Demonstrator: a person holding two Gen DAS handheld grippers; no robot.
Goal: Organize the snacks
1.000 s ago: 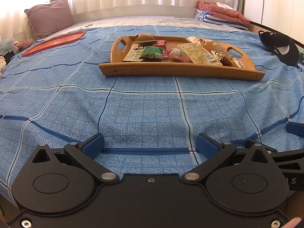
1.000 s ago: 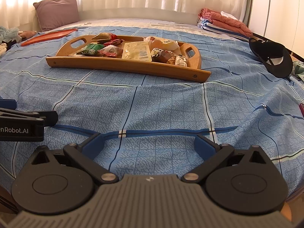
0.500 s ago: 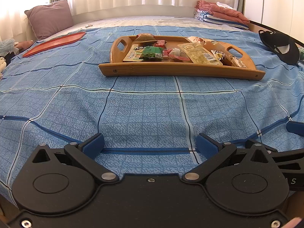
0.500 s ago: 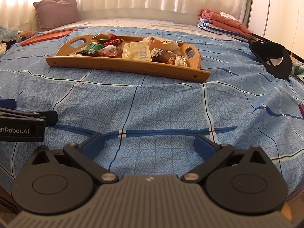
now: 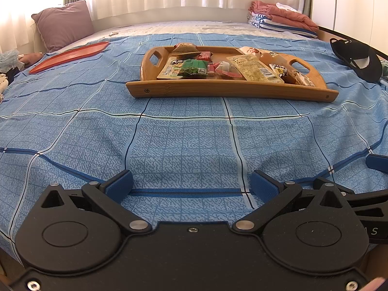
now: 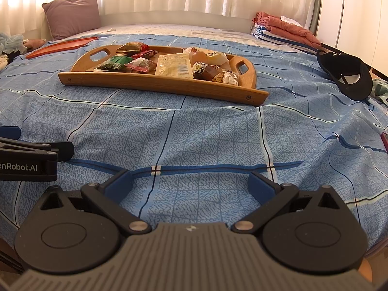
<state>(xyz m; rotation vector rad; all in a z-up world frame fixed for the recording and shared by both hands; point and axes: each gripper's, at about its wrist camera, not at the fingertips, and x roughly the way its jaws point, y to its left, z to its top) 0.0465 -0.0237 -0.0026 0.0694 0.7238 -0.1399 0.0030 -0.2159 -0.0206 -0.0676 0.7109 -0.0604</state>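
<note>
A wooden tray with two cut-out handles lies on the blue checked bedspread, far ahead of both grippers. Several snack packets fill it: a green packet, a large yellow packet, small red ones and a brown one. My left gripper hovers low over the near bedspread, open and empty. My right gripper does the same beside it, open and empty. Each gripper shows at the edge of the other's view.
A flat red tray lies at the far left near a mauve pillow. A black cap rests at the right edge. Folded clothes are stacked at the far right. Curtains hang behind the bed.
</note>
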